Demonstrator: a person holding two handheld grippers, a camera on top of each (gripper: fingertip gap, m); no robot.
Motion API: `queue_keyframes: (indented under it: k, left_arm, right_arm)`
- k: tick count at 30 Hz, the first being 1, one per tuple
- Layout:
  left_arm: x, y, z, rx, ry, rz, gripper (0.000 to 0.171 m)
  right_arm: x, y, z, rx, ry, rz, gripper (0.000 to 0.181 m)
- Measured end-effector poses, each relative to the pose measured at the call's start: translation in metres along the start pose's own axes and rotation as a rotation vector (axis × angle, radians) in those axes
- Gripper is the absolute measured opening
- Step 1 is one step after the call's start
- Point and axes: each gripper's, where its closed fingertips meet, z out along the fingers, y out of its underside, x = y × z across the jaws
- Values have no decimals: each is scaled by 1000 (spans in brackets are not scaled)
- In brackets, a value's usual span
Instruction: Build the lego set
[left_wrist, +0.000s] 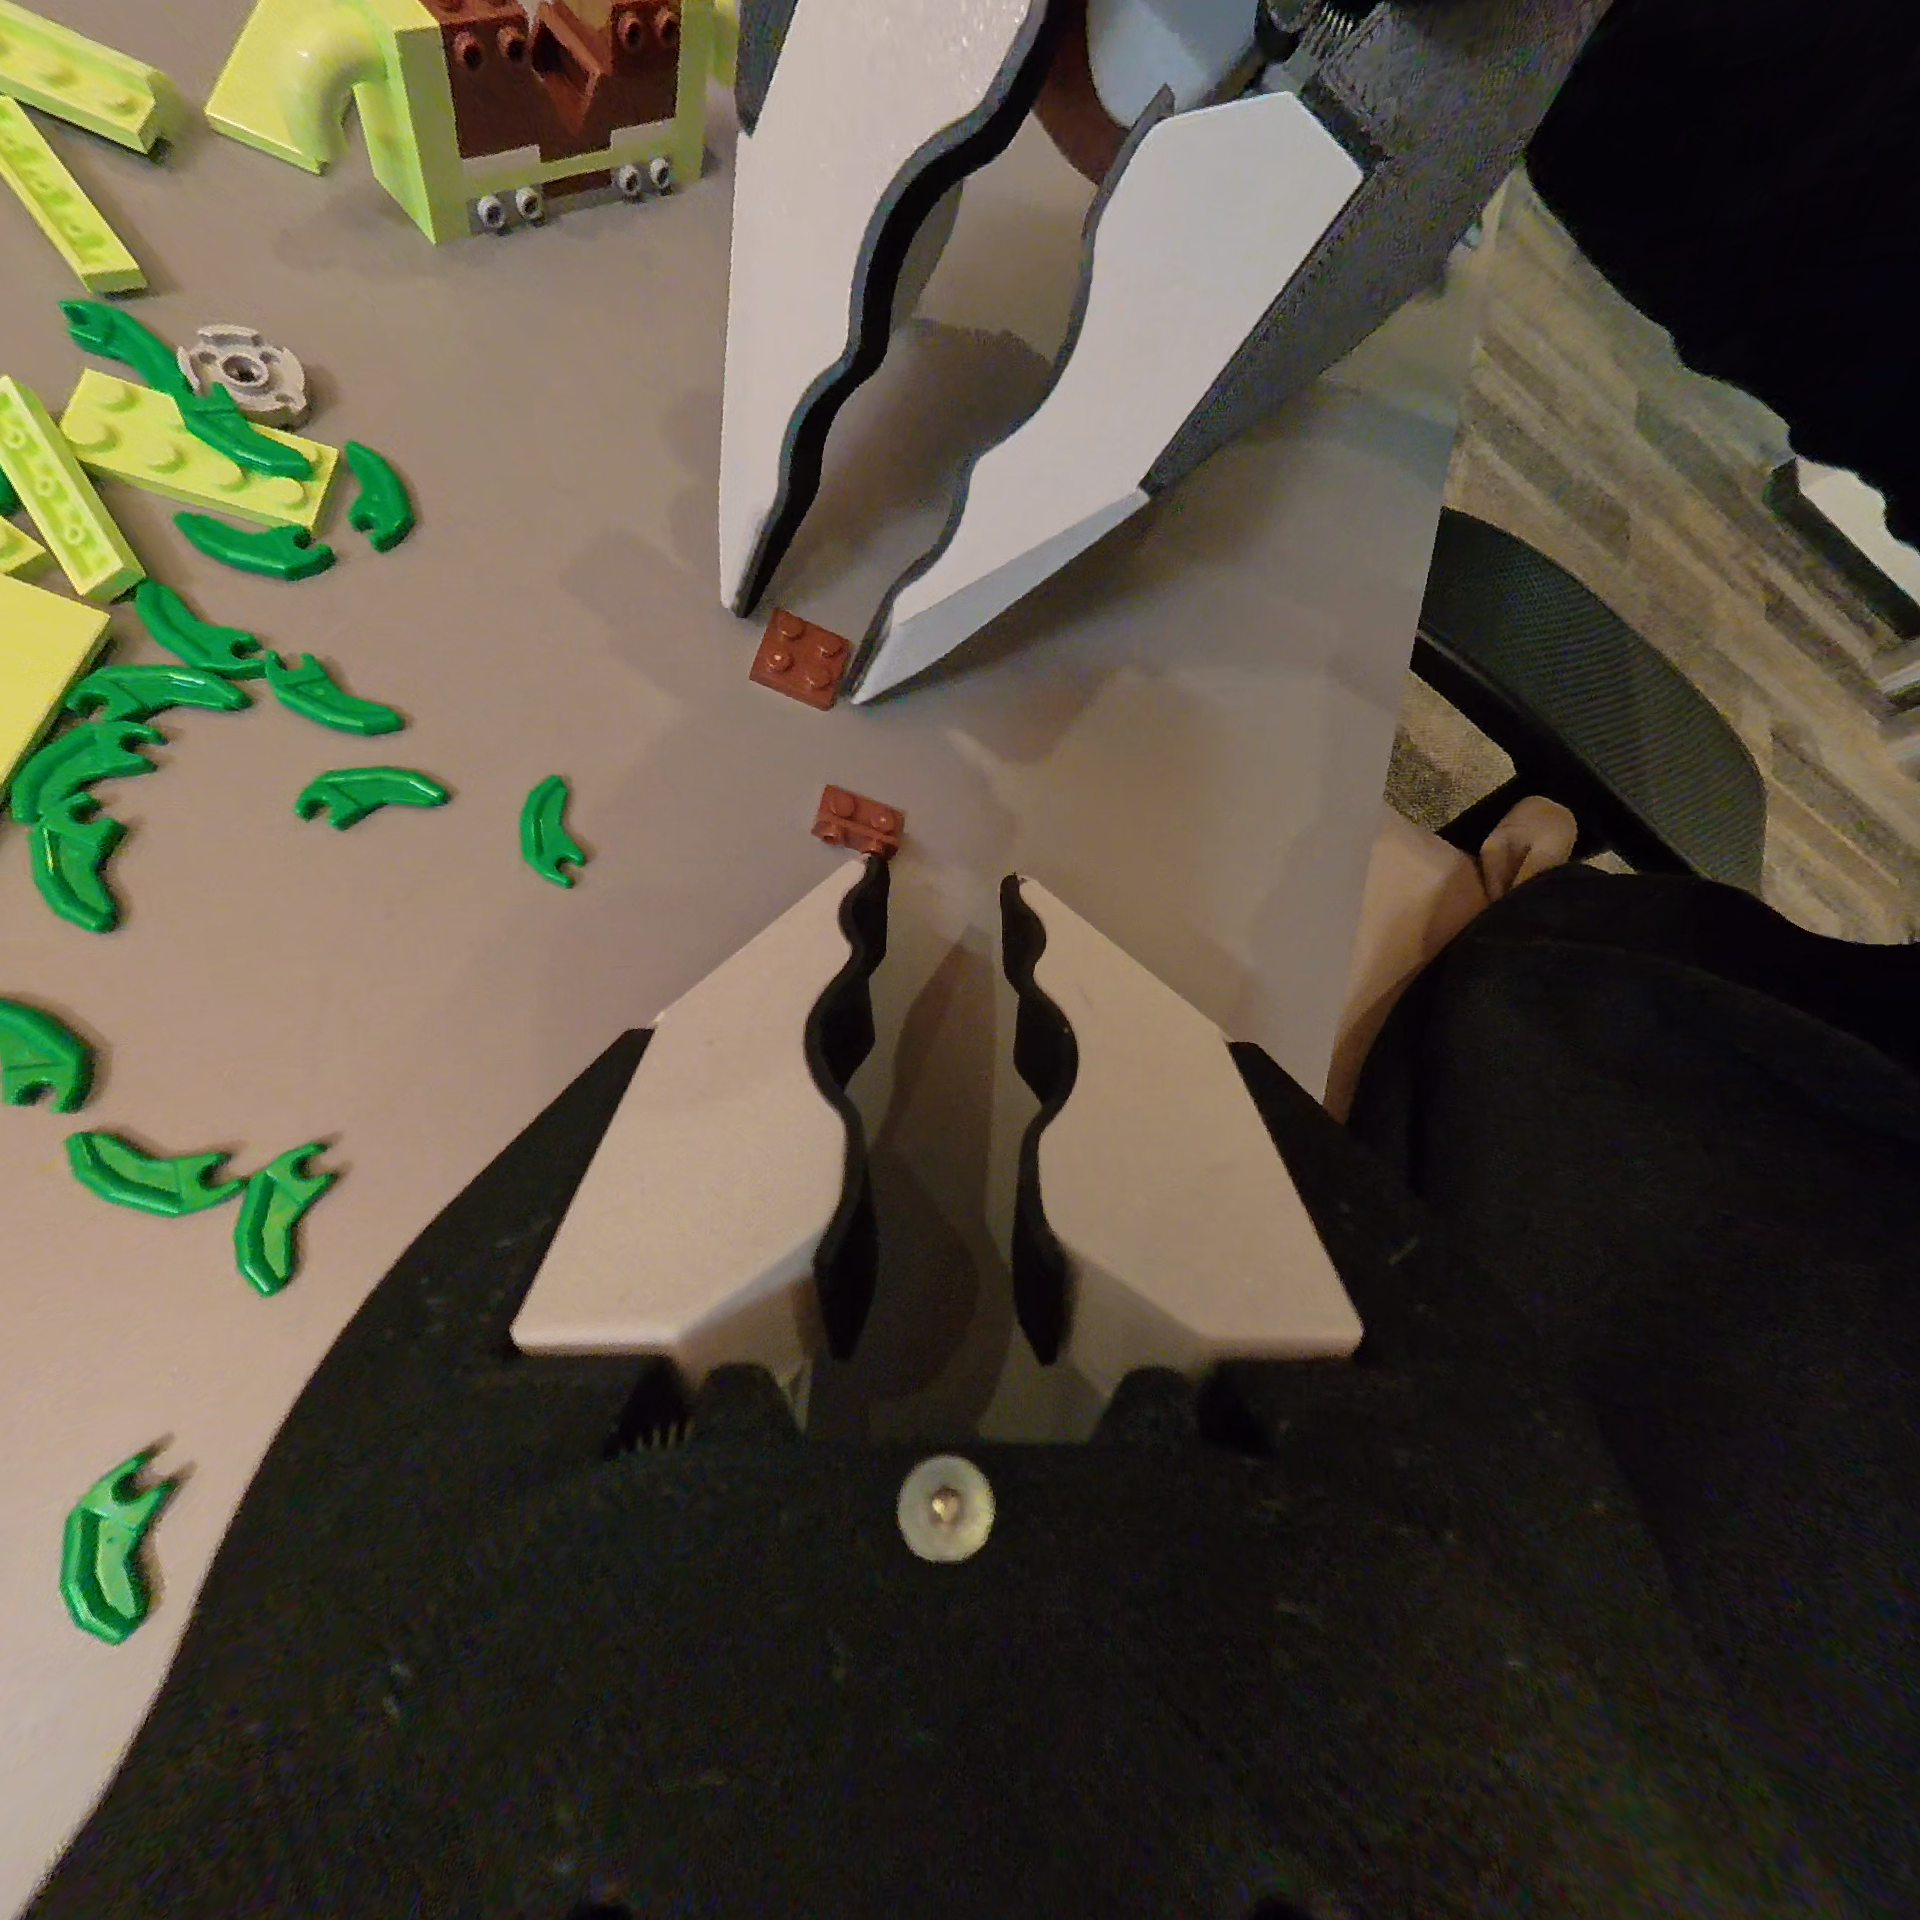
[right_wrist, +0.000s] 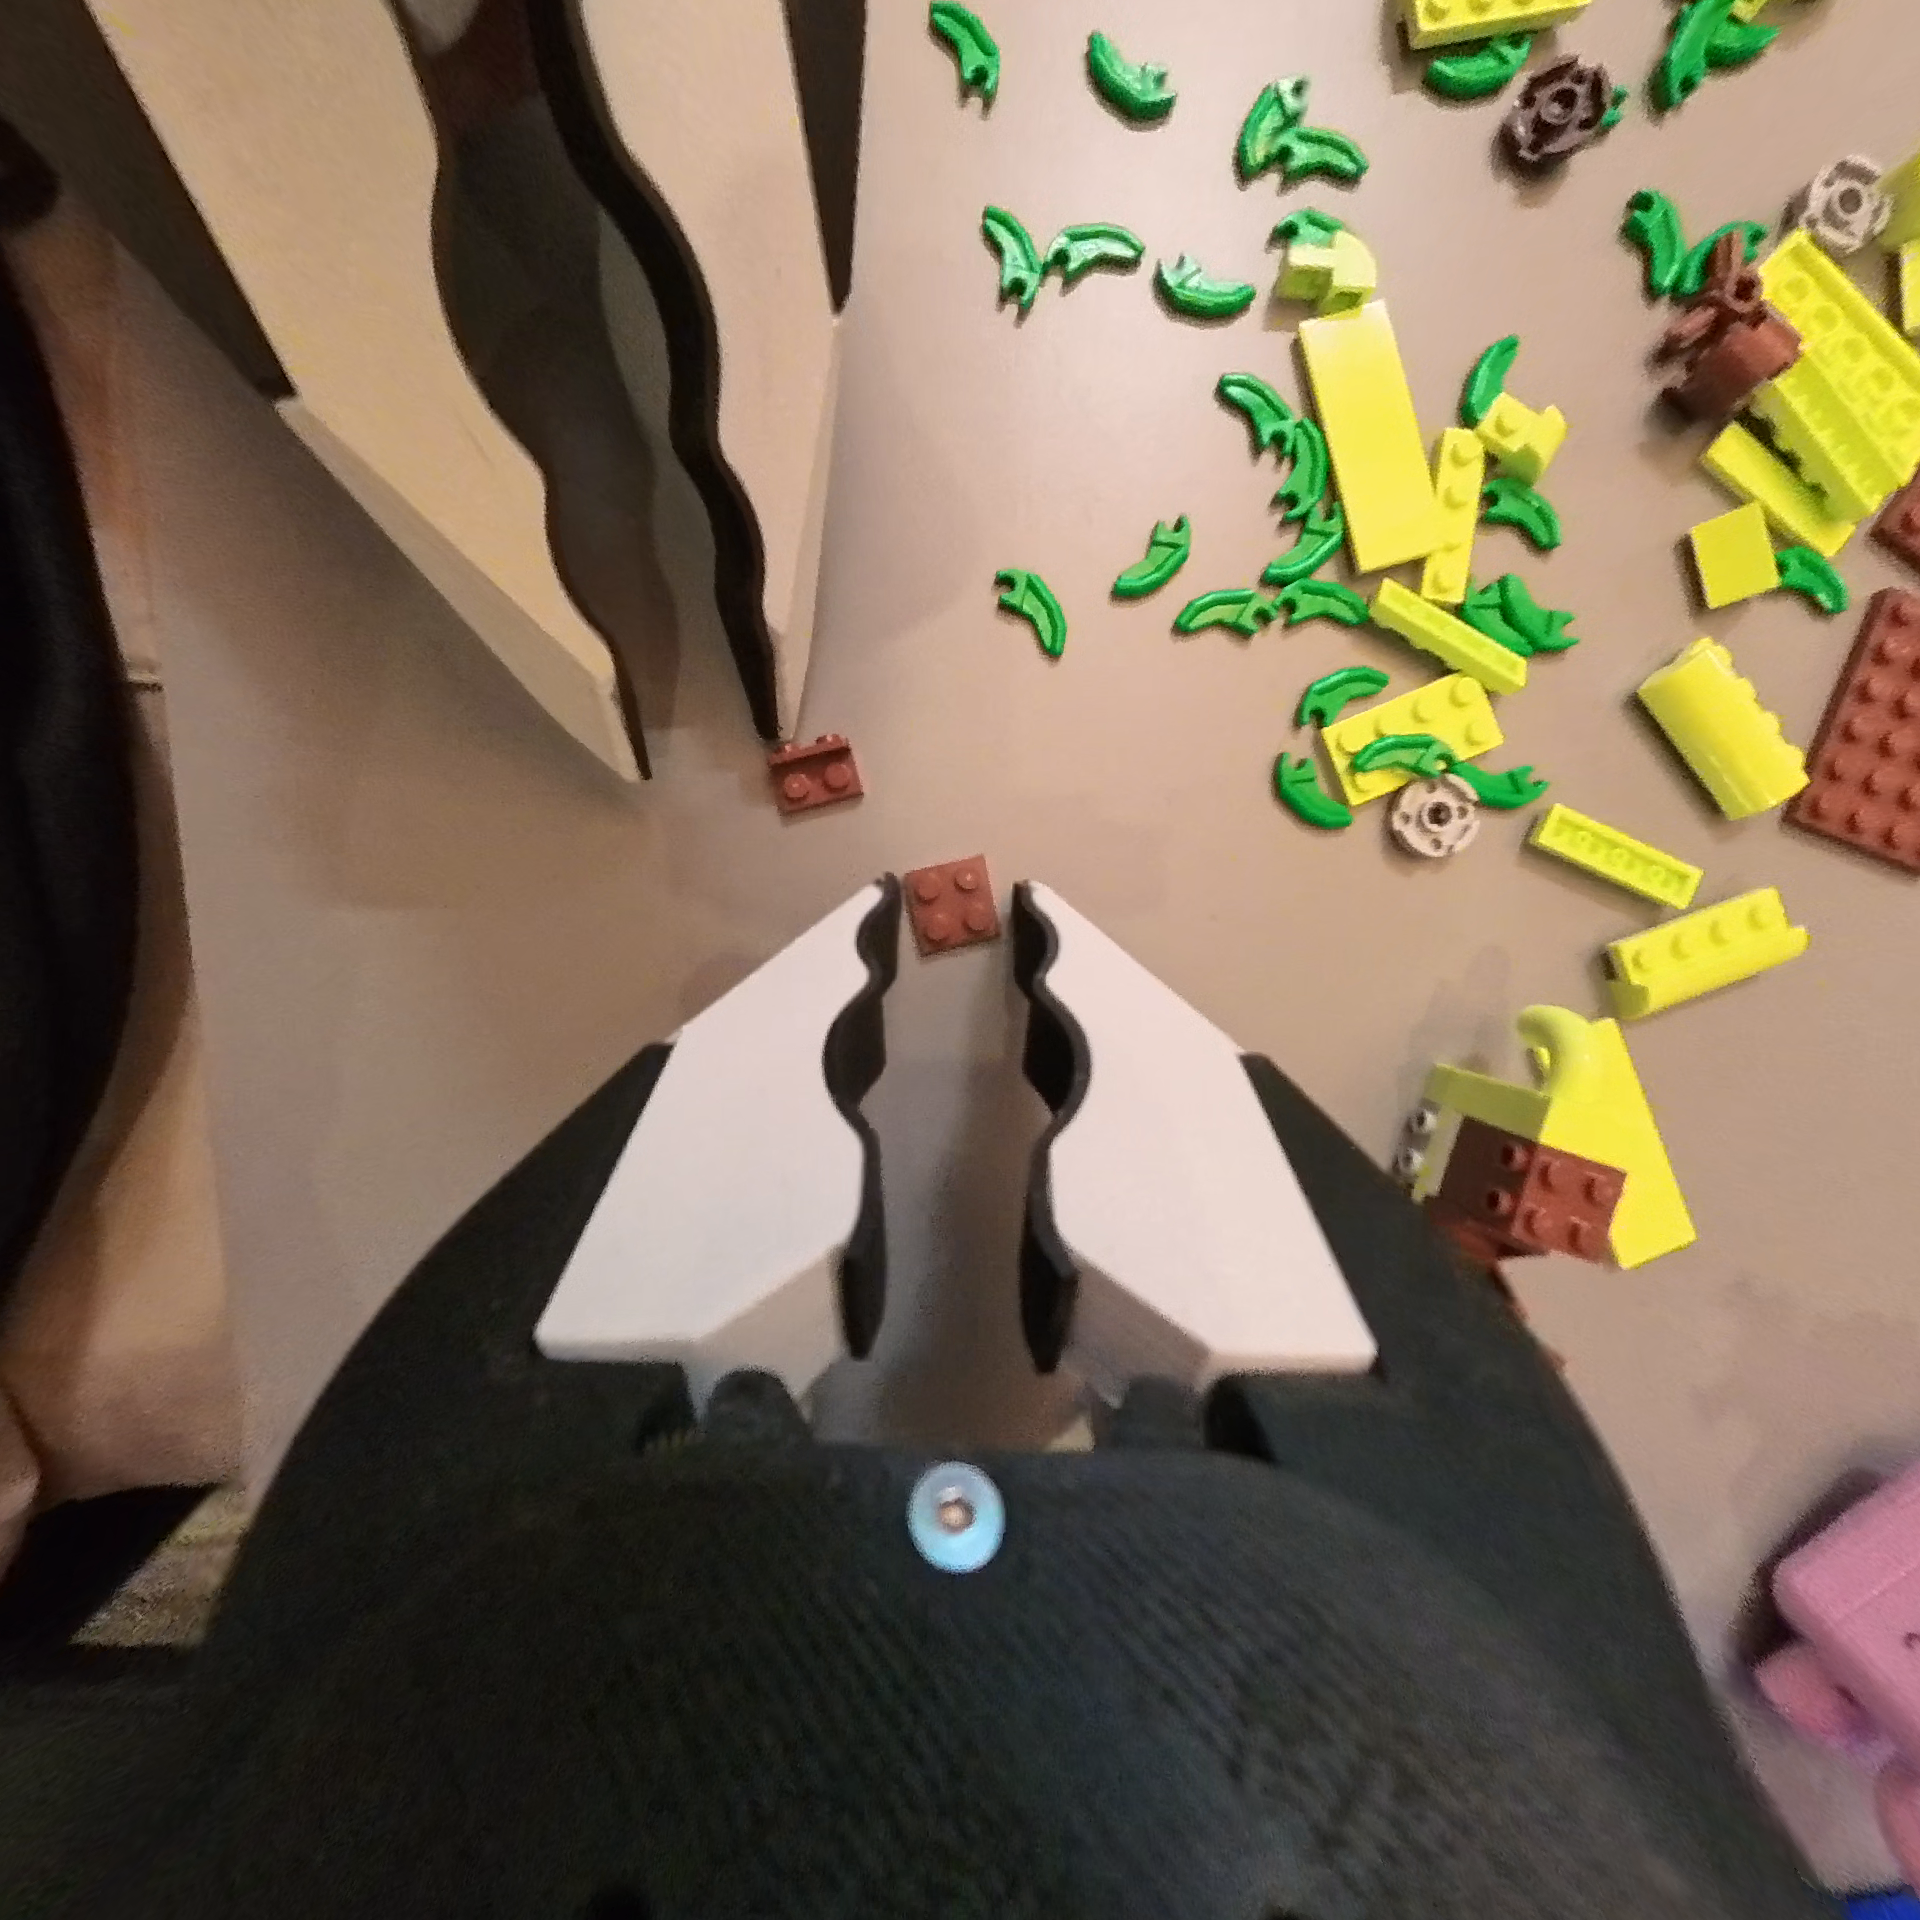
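A small brown 2x2 plate (right_wrist: 951, 904) lies flat on the grey table, between the fingertips of my right gripper (right_wrist: 954, 886). That gripper is open, with a thin gap on each side of the plate. In the left wrist view the plate (left_wrist: 800, 665) and right gripper (left_wrist: 802, 649) show from the other side. A small brown bracket piece (left_wrist: 857, 826) lies just ahead of my left gripper (left_wrist: 940, 876), touching its left fingertip. The left gripper is open and empty. In the right wrist view the bracket (right_wrist: 816, 774) sits by the left gripper's tips (right_wrist: 710, 753).
A part-built lime and brown assembly (right_wrist: 1548, 1153) (left_wrist: 540, 104) stands nearby. Several green leaf pieces (left_wrist: 369, 795), lime bricks (right_wrist: 1371, 436), a large brown plate (right_wrist: 1870, 727) and grey round pieces (right_wrist: 1434, 816) lie scattered. The table edge (left_wrist: 1392, 727) borders a chair and a person's lap. A pink object (right_wrist: 1849, 1621) sits at lower right. My right fingertips sit around 5 cm from my left ones. Measured from the fingertips, the pink object (right_wrist: 1849, 1621) is 20 cm or so from the right gripper and 25 cm from the left.
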Motion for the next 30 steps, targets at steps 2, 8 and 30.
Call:
queue_keyframes:
  k: [2, 8, 30]
  left_arm:
    - [0, 0, 0, 1, 3, -4, 19]
    - [-1, -1, -1, 6, 27, -40, 19]
    - [-4, -1, 1, 4, -23, -9, 26]
  right_arm:
    - [-3, 2, 1, 2, -34, -48, 21]
    - [-7, 1, 2, 14, -107, -85, 13]
    - [-29, -17, 8, 17, -150, -57, 13]
